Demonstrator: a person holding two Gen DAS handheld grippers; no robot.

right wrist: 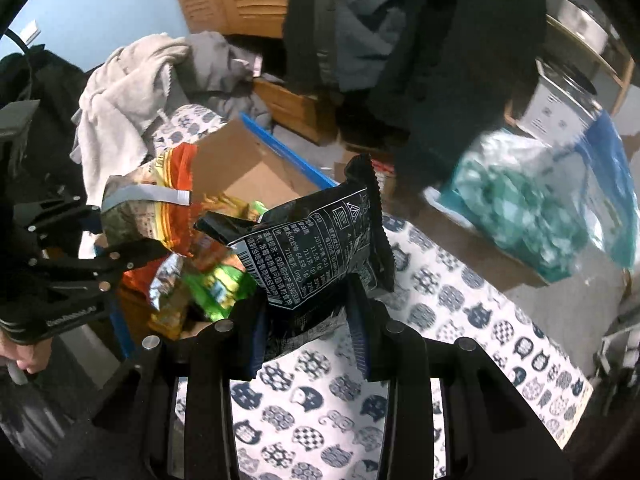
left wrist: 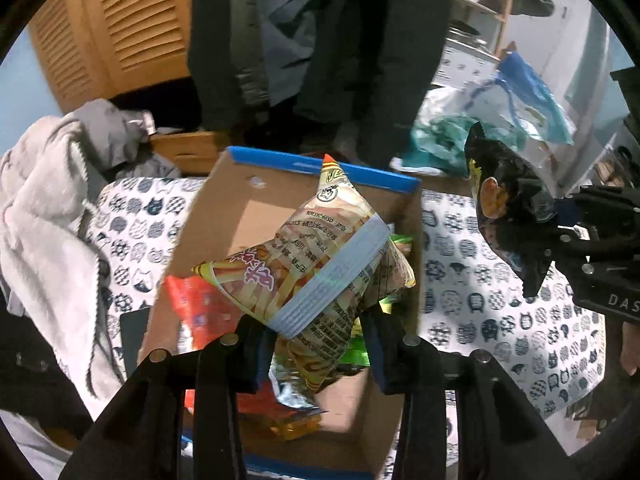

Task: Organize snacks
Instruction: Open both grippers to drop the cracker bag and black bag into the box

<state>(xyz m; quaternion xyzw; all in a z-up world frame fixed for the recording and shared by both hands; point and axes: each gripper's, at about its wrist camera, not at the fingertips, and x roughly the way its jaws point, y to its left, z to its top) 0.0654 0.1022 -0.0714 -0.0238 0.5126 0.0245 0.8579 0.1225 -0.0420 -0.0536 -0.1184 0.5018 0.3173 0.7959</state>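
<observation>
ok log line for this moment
left gripper: shut on yellow snack bag, over cardboard box | right gripper: shut on black snack bag

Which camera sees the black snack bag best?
The right wrist view. There the black snack bag fills the middle, pinched in the right gripper, with its white printed label readable. The left wrist view shows the same bag only smaller, off at the right edge, side-on, over the cat-print cloth.

Louvred wooden doors (left wrist: 120,28), blue wall (right wrist: 100,4), cat-print cover (right wrist: 460,320), hanging coats (left wrist: 320,40)
</observation>
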